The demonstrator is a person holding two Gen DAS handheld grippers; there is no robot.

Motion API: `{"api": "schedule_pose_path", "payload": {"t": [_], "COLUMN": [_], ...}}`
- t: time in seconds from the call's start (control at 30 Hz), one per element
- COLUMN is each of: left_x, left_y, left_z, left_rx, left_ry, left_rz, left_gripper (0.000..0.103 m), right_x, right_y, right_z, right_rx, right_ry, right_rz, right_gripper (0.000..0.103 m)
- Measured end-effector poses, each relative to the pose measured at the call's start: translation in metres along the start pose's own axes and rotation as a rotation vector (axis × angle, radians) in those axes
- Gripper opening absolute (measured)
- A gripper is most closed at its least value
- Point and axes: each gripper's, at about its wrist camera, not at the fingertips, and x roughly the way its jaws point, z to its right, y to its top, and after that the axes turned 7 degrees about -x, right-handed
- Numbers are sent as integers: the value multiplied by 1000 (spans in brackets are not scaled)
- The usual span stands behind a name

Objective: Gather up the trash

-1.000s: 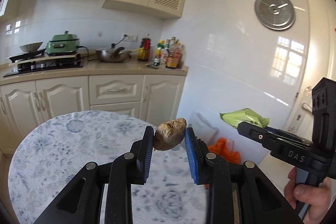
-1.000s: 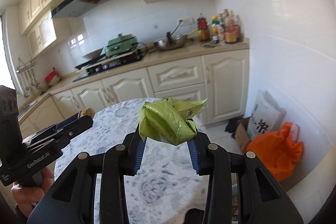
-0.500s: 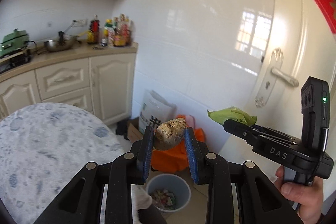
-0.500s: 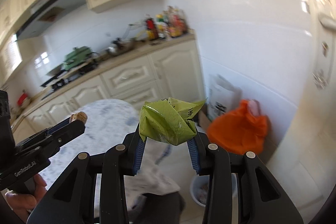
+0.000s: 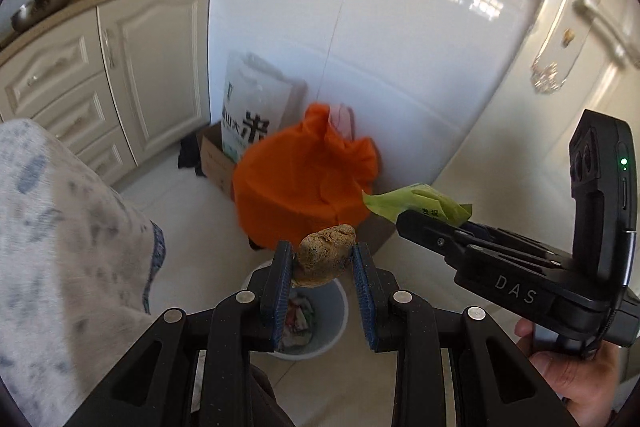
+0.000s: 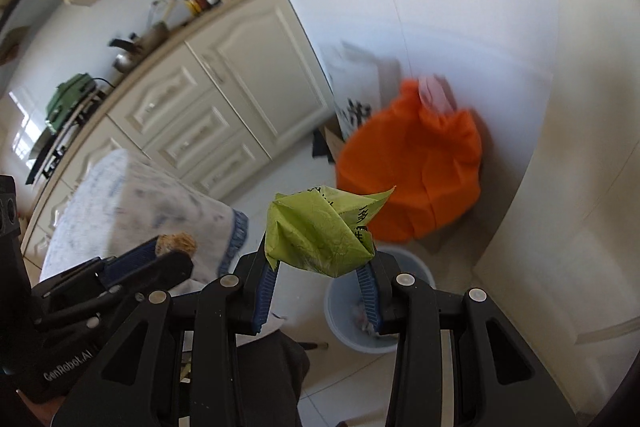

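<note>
Between my left gripper (image 5: 323, 259) fingers sits a brown lump (image 5: 325, 259), pinched tight; my right gripper (image 6: 318, 259) is clamped on a crumpled green wrapper (image 6: 320, 235), both carried for dumping. Below the fingertips waits the pale bin (image 5: 334, 327), part-filled. Beyond it slumps an orange bag (image 5: 304, 183); nothing blocks the drop.

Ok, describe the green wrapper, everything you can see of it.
The green wrapper is a crumpled lime-green packet, thin and creased like plastic film or foil, with black printed characters on one side. It is puffed into a rough lump with one corner sticking out as a pointed flap. The right gripper is shut on its lower part, so it hangs in the air. The bin stands on the floor below and beyond it. Nothing else touches it.
</note>
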Motion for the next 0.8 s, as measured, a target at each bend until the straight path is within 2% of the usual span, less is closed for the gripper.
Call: {"api": "schedule_pose_path", "payload": {"t": [0.13,0.17,0.2,0.27,0.3,0.33,0.37,0.43,0.5,0.6,0.8], "left_x": [49,58,65,76,81,85,87,88,86,78,37], "left_y": [21,25,29,39,42,45,44,42,40,30,12], "left_z": [6,6,6,5,5,6,6,0,-1,0,10], "left_rx": [-14,-17,-23,-35,-38,-40,-38,-35,-28,-18,9], "left_ry": [10,17,27,38,44,59,68,69,90,113,103], "left_rz": [-84,-96,-111,-118,-115,-115,-117,-113,-108,-84,-41], "left_gripper": [28,33,45,60,71,76,82,86,93,102,102], "right_x": [36,43,51,61,66,68,69,70,66,55,23], "right_y": [-4,-5,-6,-10,-10,-11,-12,-14,-17,-17,-13], "right_z": [21,26,31,39,43,45,48,53,59,60,52], "right_rx": [60,73,87,121,137,148,162,201,235,246,239], "right_ry": [13,14,20,26,34,36,29,21,11,-10,-33], "right_rz": [-58,-68,-83,-102,-104,-107,-107,-103,-102,-89,-45], "right_gripper": [40,40,43,51,61,73,79,99,103,103,103]}}
